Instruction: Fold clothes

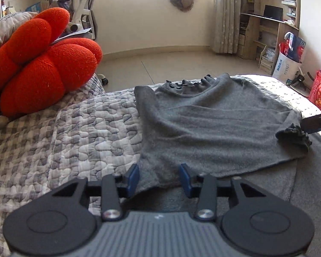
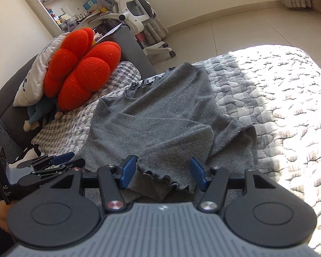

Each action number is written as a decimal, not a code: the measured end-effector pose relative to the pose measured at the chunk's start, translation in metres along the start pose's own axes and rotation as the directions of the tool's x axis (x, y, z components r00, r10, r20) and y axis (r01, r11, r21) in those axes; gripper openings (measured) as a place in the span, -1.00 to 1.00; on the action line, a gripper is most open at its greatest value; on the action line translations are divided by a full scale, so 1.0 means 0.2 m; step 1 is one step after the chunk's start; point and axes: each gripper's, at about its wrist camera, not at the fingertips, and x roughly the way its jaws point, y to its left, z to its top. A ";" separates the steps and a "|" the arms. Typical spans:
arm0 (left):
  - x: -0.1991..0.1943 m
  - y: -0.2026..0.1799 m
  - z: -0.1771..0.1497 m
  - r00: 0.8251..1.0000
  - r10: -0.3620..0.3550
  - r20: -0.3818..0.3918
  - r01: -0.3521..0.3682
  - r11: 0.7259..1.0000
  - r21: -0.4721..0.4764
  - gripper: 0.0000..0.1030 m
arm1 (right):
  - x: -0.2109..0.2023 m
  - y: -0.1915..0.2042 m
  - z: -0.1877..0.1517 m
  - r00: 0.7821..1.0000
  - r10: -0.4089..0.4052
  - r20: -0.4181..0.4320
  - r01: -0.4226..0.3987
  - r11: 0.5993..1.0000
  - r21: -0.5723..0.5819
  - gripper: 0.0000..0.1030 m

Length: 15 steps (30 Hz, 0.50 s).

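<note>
Grey sweater (image 1: 214, 128) lies on the quilt (image 1: 85, 128) between both wide-spread claws; no legible labels.

The right gripper (image 2: 161, 174) is hovering wide open over the grey top's (image 2: 160, 120) frilly cuff (image 2: 169, 180), which is lying between its blue pads (image 2: 128, 169).

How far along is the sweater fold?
Done: both sleeves lie folded across the sweater, spread on the quilt. In hand: both grippers are open, the left gripper at the near hem, the right gripper around a ruffled cuff. Left: folding the body.
</note>
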 end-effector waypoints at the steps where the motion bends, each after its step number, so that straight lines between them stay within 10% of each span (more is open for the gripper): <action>1: 0.01 0.01 0.00 1.000 0.003 -0.005 -0.003 1.000 -0.009 -0.83 | 0.01 0.02 -0.01 1.000 -0.013 -0.002 0.013 1.000 -0.016 -0.54; 2: 0.01 0.03 0.00 1.000 -0.003 -0.004 0.003 1.000 -0.026 -0.85 | 0.00 0.03 -0.01 1.000 -0.019 0.008 0.020 0.999 -0.026 -0.91; 10: -0.06 0.22 0.03 0.998 -0.006 0.066 0.018 0.984 -0.177 -0.89 | -0.02 0.05 -0.02 1.000 -0.021 0.019 0.022 0.998 -0.065 -0.91; 15: -0.03 0.29 0.01 0.999 -0.006 0.048 0.017 0.972 -0.234 -0.89 | -0.02 0.06 -0.04 1.000 -0.024 0.009 0.024 0.996 -0.091 -0.21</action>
